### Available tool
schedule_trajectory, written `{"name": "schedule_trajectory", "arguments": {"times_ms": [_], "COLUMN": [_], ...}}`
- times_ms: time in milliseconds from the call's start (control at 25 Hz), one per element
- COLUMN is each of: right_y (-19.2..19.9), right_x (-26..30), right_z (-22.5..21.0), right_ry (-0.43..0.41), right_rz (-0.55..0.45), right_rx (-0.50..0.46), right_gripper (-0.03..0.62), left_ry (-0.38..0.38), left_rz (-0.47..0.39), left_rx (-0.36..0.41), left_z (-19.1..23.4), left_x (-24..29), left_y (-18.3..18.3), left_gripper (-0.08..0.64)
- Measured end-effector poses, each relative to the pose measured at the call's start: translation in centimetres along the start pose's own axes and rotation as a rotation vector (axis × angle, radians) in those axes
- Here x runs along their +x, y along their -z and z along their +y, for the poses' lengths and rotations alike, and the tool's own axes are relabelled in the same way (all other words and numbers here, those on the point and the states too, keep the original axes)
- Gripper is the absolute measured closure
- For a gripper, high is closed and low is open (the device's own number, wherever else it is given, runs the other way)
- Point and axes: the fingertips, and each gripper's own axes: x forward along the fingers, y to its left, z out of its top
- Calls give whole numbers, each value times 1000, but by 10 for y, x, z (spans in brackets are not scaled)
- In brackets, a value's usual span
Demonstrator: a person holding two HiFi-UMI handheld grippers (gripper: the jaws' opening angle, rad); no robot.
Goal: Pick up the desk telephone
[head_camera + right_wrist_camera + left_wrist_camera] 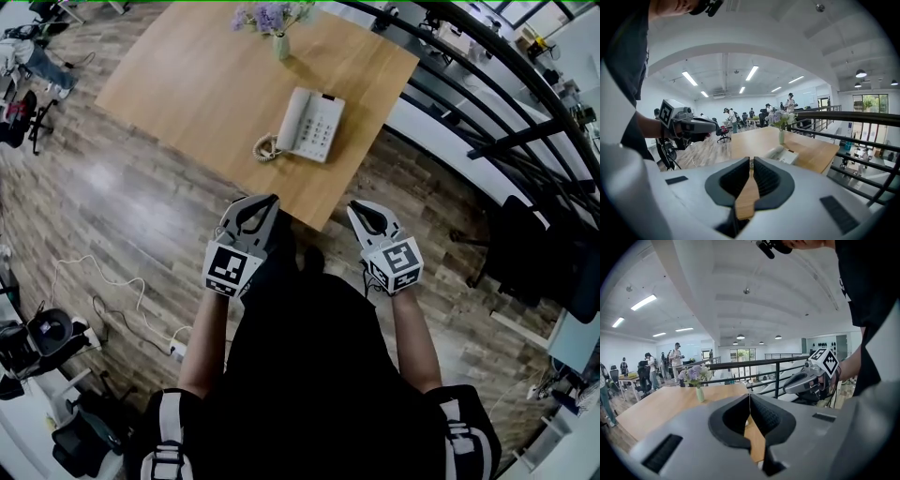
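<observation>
Bright, even indoor light from ceiling strip lamps and window wall. Head view dimmer, soft sheen on wood floor. Gripper views: strong fisheye bend, black vignetted corners, floor streaked with blur.

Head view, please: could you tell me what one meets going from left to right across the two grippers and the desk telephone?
left gripper → desk telephone → right gripper. The flower vase overlaps the gripper and the telephone sideways, so it is left out.

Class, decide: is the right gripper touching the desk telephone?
Apart. The head view shows the right gripper held short of the near corner of the table, with bare wood between it and the desk telephone.
</observation>
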Motion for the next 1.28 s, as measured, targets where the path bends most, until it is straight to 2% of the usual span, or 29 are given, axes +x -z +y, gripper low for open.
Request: {"name": "schedule_trajectory", "arguments": {"times_ms": [600, 1080, 1280], "right_y": [-41, -45, -58], "right_x": [76, 122, 153], "right_z": [-38, -64, -59], "right_ry": [89, 257, 276], "right_rz": [-25, -8, -31], "right_rx": [81, 175, 191], "right_gripper": [555, 555, 555], "left_ry": [110, 312, 373], "left_rz": [29, 52, 62], "left_rx": [-33, 71, 18], "left_z": [91, 138, 160], "left_x": [61, 122, 136], "left_y": [6, 11, 26], "left_gripper": [537, 537, 538]}}
